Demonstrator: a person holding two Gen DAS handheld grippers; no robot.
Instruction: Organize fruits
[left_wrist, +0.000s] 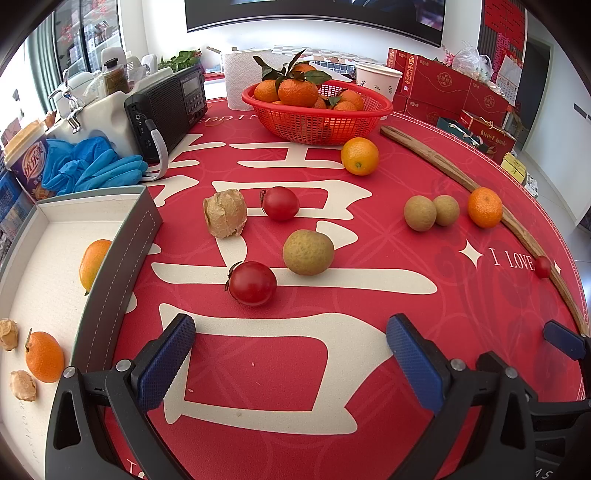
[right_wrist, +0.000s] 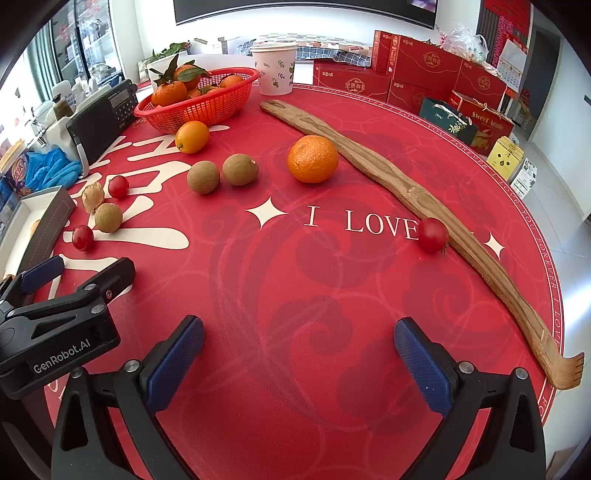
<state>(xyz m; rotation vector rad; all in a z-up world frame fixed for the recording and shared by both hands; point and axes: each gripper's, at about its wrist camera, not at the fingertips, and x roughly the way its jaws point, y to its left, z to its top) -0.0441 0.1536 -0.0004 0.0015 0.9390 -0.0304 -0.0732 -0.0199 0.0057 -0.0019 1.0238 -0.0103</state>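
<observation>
Loose fruit lies on the red table cloth (left_wrist: 295, 369). In the left wrist view I see two cherry tomatoes (left_wrist: 252, 283) (left_wrist: 280, 203), a brown longan (left_wrist: 308, 252), a papery husk fruit (left_wrist: 224, 213), a kumquat (left_wrist: 359, 156), two more longans (left_wrist: 419, 213) and a mandarin (left_wrist: 484, 207). A grey-walled box (left_wrist: 122, 266) at the left holds mandarins (left_wrist: 44, 356) and husk fruits (left_wrist: 23, 385). My left gripper (left_wrist: 290, 360) is open and empty above the cloth. My right gripper (right_wrist: 298, 360) is open and empty; a mandarin (right_wrist: 312, 158) and a tomato (right_wrist: 432, 235) lie ahead of it.
A red basket (left_wrist: 317, 122) of leafy mandarins stands at the back. A long wooden back scratcher (right_wrist: 424, 206) lies along the right side. A black radio (left_wrist: 166, 110), blue gloves (left_wrist: 92, 166), a paper cup (right_wrist: 273, 68) and red gift boxes (right_wrist: 424, 74) ring the table.
</observation>
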